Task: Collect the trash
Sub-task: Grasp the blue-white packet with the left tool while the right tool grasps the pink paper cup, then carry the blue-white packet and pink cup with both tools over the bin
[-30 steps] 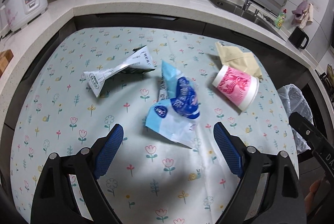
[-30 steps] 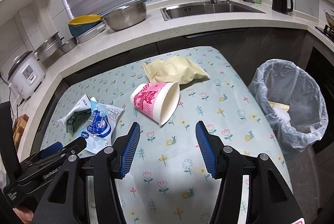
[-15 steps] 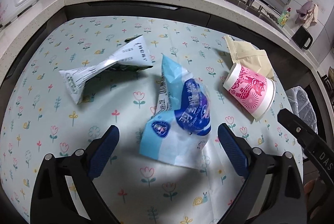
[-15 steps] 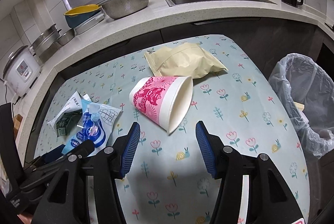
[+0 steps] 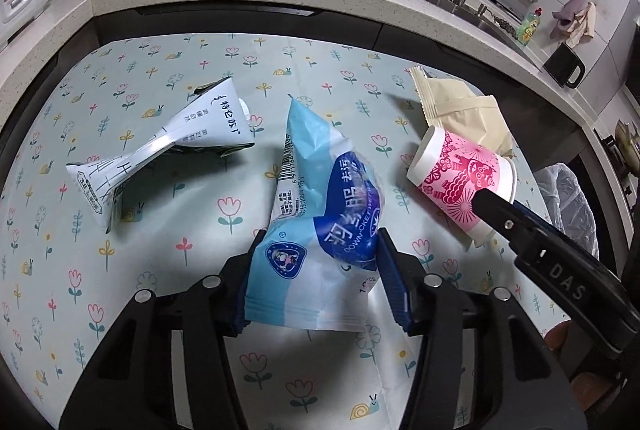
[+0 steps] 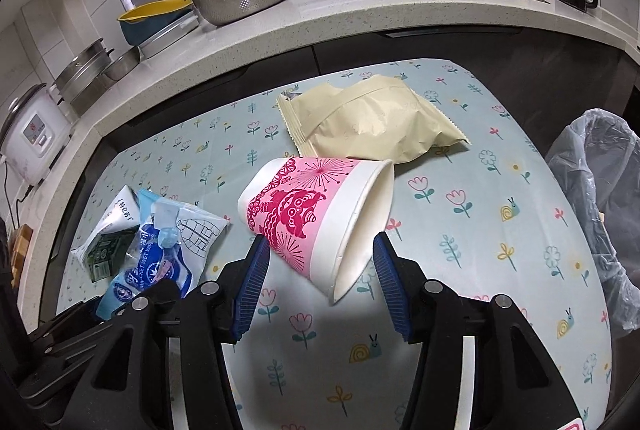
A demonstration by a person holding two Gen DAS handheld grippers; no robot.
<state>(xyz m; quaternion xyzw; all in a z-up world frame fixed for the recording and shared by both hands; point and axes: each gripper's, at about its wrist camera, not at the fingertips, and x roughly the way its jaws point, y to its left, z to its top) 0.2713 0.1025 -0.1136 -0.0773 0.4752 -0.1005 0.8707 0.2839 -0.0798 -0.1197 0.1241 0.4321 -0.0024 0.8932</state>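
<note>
On the flowered tablecloth [image 5: 120, 310] I have 4 pieces of trash, and I take them left to right as my left camera shows them. Farthest left lies the twisted white carton [image 5: 160, 145], flattened and creased; it looks light and half-stiff, and its pinched waist seems the best place to nip it.

Next is the blue wet-wipes packet [image 5: 320, 222], and my left gripper [image 5: 316, 286] sits around its near end. Its jaws have just been closing, and the blue pads now press the film on both sides, which bulges between them, so I judge I have it pinched. That film is soft, glossy and probably slippery; a grip across the full width of the flat end should hold better than a corner.

Right of it the pink paper cup [image 6: 316, 218] lies on its side, mouth toward me, leaning against the beige snack bag [image 6: 368, 121]. My right gripper [image 6: 320, 274] straddles the cup's wide end, its jaws having just been closing too; the left pad looks to be at the wall, the right pad just clear of the rim, so I am not yet clamped. The cup is light and thin, and I expect it to crush or roll, so a gentle squeeze across the rim suits it.

Far right, off the table's edge, the lined trash bin [image 6: 592, 213] waits.
</note>
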